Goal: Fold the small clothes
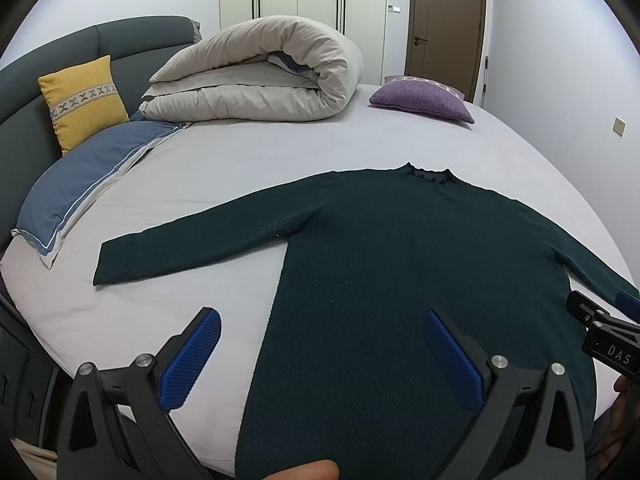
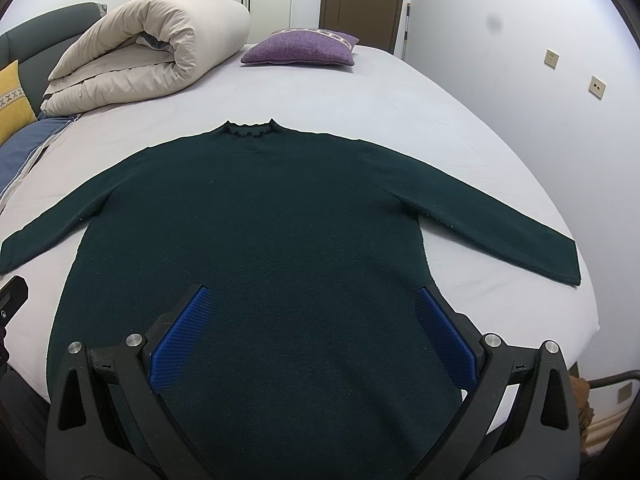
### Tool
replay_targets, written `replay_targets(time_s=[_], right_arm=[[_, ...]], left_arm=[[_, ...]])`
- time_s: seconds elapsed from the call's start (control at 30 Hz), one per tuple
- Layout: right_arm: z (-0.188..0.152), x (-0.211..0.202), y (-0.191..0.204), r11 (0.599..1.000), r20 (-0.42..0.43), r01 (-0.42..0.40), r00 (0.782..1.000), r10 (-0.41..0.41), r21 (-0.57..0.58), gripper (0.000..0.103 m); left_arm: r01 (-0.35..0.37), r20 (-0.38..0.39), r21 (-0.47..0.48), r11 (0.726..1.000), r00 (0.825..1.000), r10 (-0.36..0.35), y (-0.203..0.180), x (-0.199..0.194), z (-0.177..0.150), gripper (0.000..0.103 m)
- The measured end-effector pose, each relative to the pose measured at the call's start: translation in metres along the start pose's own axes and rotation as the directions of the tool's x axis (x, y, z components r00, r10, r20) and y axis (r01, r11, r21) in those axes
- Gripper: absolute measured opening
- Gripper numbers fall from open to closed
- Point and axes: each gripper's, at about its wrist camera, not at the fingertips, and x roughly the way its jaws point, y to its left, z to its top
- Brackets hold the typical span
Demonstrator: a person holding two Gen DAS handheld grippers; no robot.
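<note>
Left wrist view: a dark green sweater (image 1: 400,280) is seen spread flat on the bed (image 1: 240,168), collar toward the upper centre of the frame, one sleeve (image 1: 192,236) stretched out to the left centre. The left tool (image 1: 320,356) is held above the hem region at the bottom of the frame, blue pads spread wide, nothing pinched. One pad (image 1: 192,364) hangs over bare sheet, the other over the sweater body. At the right edge the right tool (image 1: 600,320) is partly seen.

Right wrist view: the sweater (image 2: 260,220) fills the middle of the frame, both sleeves laid out to the sides. The right tool (image 2: 316,340) is spread open over the lower body, empty.

Background noted: rolled duvet (image 2: 152,48), purple cushion (image 2: 300,50), yellow cushion (image 1: 84,100), blue pillow (image 1: 92,184).

Judgement: no fold is begun; the garment is laid out and ready. A sleeve is likely to be taken first. For a clean fold, the cuff is best pinched through both layers near its edge, lifted only slightly, and carried across the body so the crease falls at the shoulder line. The knit looks soft and may drag or bunch if pulled quickly.
</note>
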Motion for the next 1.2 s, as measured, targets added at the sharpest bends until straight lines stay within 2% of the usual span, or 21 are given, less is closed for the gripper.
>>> replay_targets(time_s=[0.53, 0.6, 0.73, 0.77, 0.87, 0.97, 1.03, 1.1, 1.13, 1.17, 1.2], right_arm=[[-0.001, 0.001, -0.001, 1.000, -0.004, -0.005, 1.000, 0.005, 0.006, 0.103], [0.000, 0.004, -0.007, 1.000, -0.005, -0.013, 1.000, 0.013, 0.019, 0.103], [0.001, 0.011, -0.030, 0.996, 0.008, -0.049, 0.999, 0.048, 0.074, 0.103], [0.001, 0.011, -0.042, 0.991, 0.029, -0.082, 0.996, 0.079, 0.109, 0.103], [0.002, 0.016, -0.079, 0.969, 0.063, -0.139, 0.990, 0.129, 0.206, 0.103], [-0.001, 0.029, -0.143, 0.918, 0.102, -0.167, 0.985, 0.139, 0.359, 0.103], [-0.004, 0.044, -0.197, 0.873, 0.109, -0.131, 0.990, 0.090, 0.470, 0.103], [-0.014, 0.060, -0.257, 0.801, 0.083, -0.079, 0.996, 0.037, 0.594, 0.098], [-0.020, 0.067, -0.282, 0.762, 0.074, -0.069, 0.997, 0.027, 0.644, 0.092], [-0.030, 0.076, -0.314, 0.703, 0.058, -0.054, 0.998, 0.017, 0.709, 0.087], [-0.037, 0.080, -0.333, 0.663, 0.050, -0.043, 0.999, 0.009, 0.747, 0.084]], left_arm=[[-0.001, -0.021, -0.003, 1.000, 1.000, 0.001, -0.003, 0.002, -0.003, 0.103], [0.022, -0.030, -0.004, 1.000, 0.999, -0.022, -0.004, 0.002, -0.004, 0.103], [0.095, -0.066, -0.033, 0.995, 0.993, -0.097, 0.000, 0.007, -0.009, 0.103], [0.109, -0.080, -0.043, 0.993, 0.990, -0.112, 0.001, 0.009, -0.012, 0.103], [0.102, -0.106, -0.036, 0.994, 0.989, -0.105, -0.003, 0.017, -0.017, 0.103], [0.051, -0.107, 0.002, 0.999, 0.993, -0.051, -0.008, 0.024, -0.019, 0.103], [0.032, -0.107, 0.043, 0.999, 0.994, -0.027, -0.013, 0.028, -0.016, 0.103], [0.030, -0.092, 0.068, 0.997, 0.995, -0.024, -0.019, 0.030, -0.011, 0.103], [0.020, -0.080, 0.075, 0.997, 0.997, -0.014, -0.021, 0.030, -0.007, 0.103], [0.019, -0.064, 0.083, 0.996, 0.998, -0.014, -0.025, 0.030, -0.003, 0.103], [0.029, -0.055, 0.086, 0.996, 0.998, -0.024, -0.026, 0.031, 0.001, 0.103]])
